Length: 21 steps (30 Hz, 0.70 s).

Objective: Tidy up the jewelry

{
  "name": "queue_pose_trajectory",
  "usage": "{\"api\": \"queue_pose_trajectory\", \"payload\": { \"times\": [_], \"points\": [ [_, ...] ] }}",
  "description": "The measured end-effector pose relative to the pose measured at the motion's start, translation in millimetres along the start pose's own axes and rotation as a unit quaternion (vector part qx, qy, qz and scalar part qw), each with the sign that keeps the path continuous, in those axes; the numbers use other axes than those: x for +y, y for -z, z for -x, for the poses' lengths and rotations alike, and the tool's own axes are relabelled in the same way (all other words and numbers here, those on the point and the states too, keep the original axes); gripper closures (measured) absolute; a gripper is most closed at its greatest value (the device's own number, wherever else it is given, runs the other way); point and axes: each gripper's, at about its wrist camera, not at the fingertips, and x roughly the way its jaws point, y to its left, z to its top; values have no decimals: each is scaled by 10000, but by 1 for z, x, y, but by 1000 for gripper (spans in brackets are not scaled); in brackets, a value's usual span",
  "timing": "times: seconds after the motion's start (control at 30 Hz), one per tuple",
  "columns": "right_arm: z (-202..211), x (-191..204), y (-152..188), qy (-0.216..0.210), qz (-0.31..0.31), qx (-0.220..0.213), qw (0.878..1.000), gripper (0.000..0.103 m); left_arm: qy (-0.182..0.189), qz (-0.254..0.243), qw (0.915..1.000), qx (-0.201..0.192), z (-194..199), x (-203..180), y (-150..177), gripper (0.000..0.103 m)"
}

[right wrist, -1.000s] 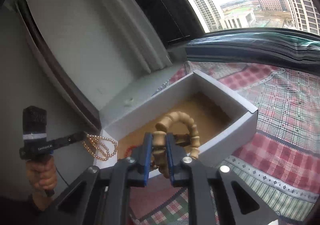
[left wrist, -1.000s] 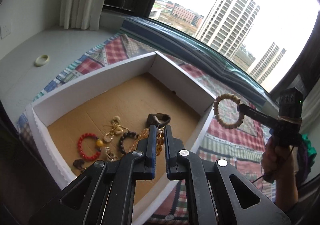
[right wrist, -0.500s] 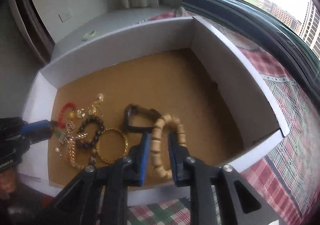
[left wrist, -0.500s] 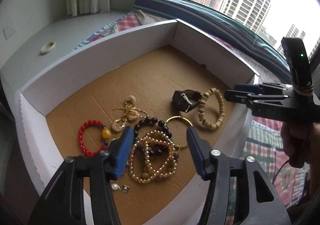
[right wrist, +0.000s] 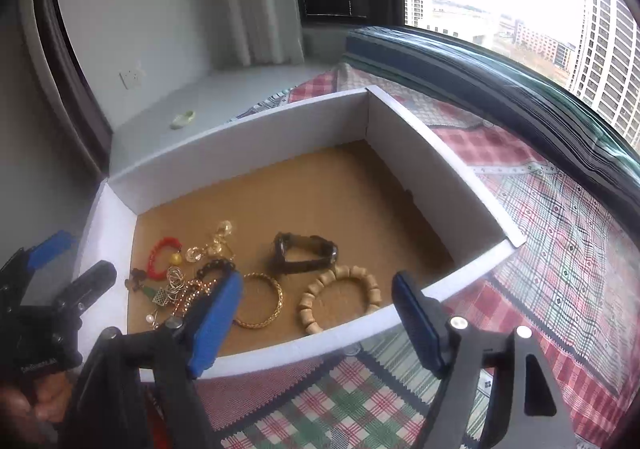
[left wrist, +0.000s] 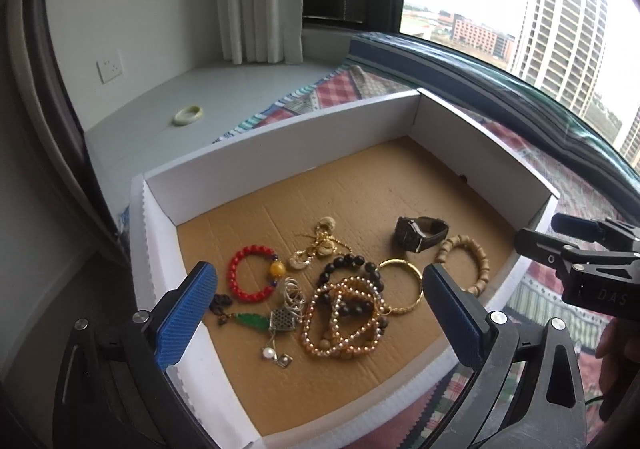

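Left gripper (left wrist: 320,313): black plastic frame w/ triangular cut-outs, silver screw heads, blue ribbed pads on the jaws. Right gripper (right wrist: 318,309): same build, black frame, silver screws, blue pads; pale lettering on its body, thin black cable below the handle.

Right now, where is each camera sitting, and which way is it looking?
Left wrist view: rides on the left tongs, looking down into the white-walled cardboard box at the pearly bead strands; its blue pads frame them.
Right wrist view: rides on the right tongs, looking down over the box's near wall at the pale wooden bead bracelet.
Both show the box, the brown-strapped watch, and the other hand's tongs, jaws opening.
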Motion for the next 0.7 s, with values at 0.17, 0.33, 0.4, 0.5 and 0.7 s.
{"api": "queue_pose_trajectory", "payload": {
  "times": [0.17, 0.33, 0.4, 0.5, 0.7],
  "points": [
    [-3, 14, 9, 0, 55, 187, 9998, 23, 65, 292, 9989, 357, -6, 11, 3, 1],
    [-3, 23, 9, 224, 120, 197, 9995, 23, -158, 333, 9987, 343, -3, 17, 3, 1],
    [-5, 26, 8, 285, 136, 214, 9993, 23, -223, 339, 9986, 326, -2, 19, 3, 1],
    [-6, 32, 8, 305, 211, 228, 9991, 23, -262, 324, 9985, 344, -4, 21, 3, 1],
    [-9, 41, 10, 410, 328, 254, 9983, 23, -129, 420, 9985, 339, -6, 24, 6, 1]
  ]
}}
